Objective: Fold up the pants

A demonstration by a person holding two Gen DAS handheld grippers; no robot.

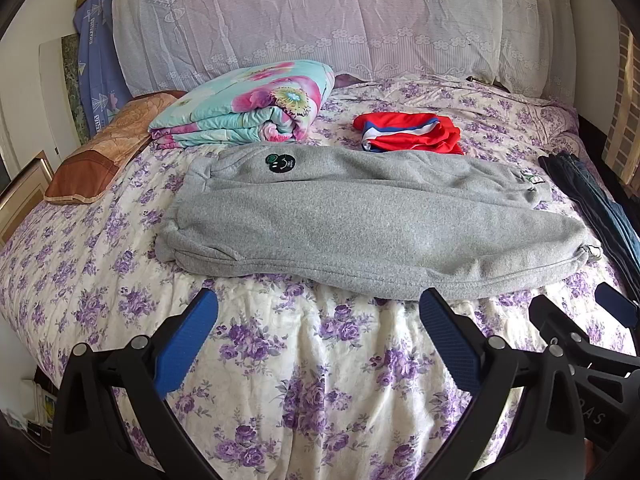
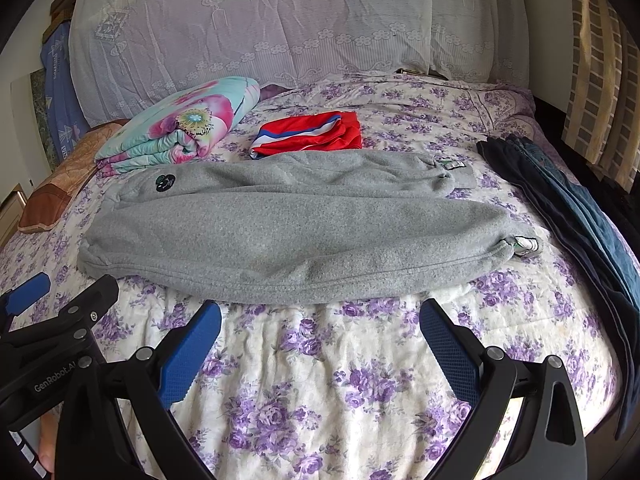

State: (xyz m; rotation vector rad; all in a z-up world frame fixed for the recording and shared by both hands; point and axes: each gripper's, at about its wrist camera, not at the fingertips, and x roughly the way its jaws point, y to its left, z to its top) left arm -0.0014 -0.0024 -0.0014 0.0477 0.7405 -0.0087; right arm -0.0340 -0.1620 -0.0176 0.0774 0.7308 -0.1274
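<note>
Grey sweatpants (image 1: 360,220) lie across the bed, folded lengthwise so one leg lies on the other, waistband to the left and cuffs to the right; they also show in the right wrist view (image 2: 288,228). My left gripper (image 1: 318,308) is open and empty, hovering over the floral sheet just short of the pants' near edge. My right gripper (image 2: 320,316) is open and empty, also just short of the near edge. Each gripper shows at the side of the other's view.
The bed (image 1: 312,380) has a purple floral sheet. A folded floral quilt (image 1: 248,108) and a brown pillow (image 1: 104,152) lie at the back left. A red, white and blue garment (image 1: 408,132) lies behind the pants. Dark jeans (image 2: 568,208) lie along the right edge.
</note>
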